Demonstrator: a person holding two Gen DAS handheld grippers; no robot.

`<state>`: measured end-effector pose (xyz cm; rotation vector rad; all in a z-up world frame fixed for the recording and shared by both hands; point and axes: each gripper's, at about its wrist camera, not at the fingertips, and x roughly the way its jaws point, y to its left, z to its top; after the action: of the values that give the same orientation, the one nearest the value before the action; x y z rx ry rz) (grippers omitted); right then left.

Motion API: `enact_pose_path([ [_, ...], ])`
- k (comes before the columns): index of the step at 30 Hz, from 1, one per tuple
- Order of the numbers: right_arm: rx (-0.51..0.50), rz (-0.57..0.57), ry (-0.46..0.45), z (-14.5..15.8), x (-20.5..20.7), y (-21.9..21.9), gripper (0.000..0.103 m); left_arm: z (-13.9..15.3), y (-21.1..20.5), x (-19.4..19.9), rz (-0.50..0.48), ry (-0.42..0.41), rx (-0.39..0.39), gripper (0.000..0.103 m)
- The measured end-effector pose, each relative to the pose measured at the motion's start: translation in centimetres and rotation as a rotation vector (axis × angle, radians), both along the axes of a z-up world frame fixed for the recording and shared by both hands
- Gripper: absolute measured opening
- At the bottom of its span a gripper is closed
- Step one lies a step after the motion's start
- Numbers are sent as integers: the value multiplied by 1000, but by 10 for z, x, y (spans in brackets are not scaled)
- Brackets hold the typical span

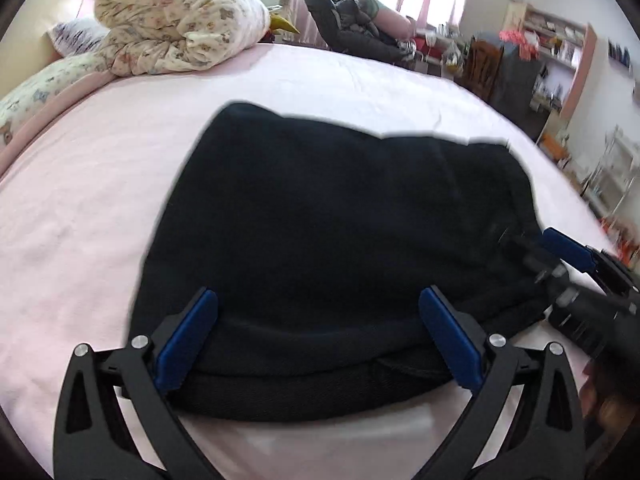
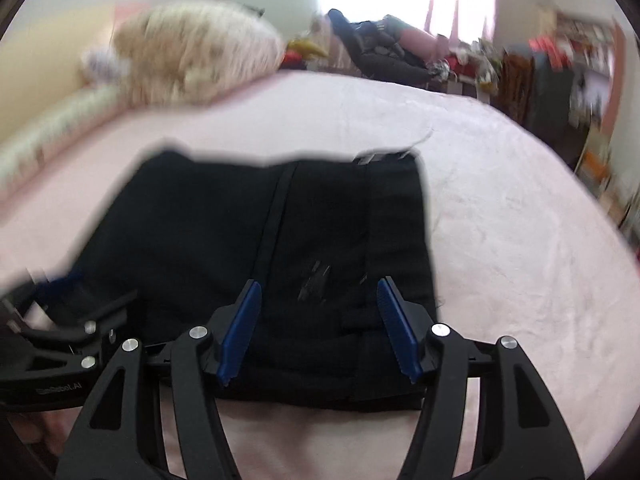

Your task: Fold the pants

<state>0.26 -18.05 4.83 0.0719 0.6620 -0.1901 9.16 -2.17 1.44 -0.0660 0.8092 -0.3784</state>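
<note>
Black pants lie folded into a thick rectangular stack on the pink bed sheet. They also show in the right wrist view. My left gripper is open, its blue pads spread over the near edge of the stack. My right gripper is open above the near right part of the stack. The right gripper shows at the right edge of the left wrist view. The left gripper shows at the left edge of the right wrist view. Neither holds cloth.
A rolled patterned duvet and pillows lie at the far left of the bed. A dark chair piled with clothes stands beyond the bed. Shelves and cluttered furniture fill the right side of the room.
</note>
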Motion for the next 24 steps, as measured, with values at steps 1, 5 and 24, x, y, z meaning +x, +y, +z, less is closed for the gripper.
enact_pose_path([
  [1, 57, -3, -26, 11, -4, -12, 74, 10, 10, 0, 6, -9, -38, 101],
  [5, 330, 54, -20, 36, 1, -78, 92, 41, 51, 19, 1, -10, -154, 101],
  [24, 831, 186, 348, -59, 56, -156, 89, -23, 83, 133, -84, 489, -283, 101],
])
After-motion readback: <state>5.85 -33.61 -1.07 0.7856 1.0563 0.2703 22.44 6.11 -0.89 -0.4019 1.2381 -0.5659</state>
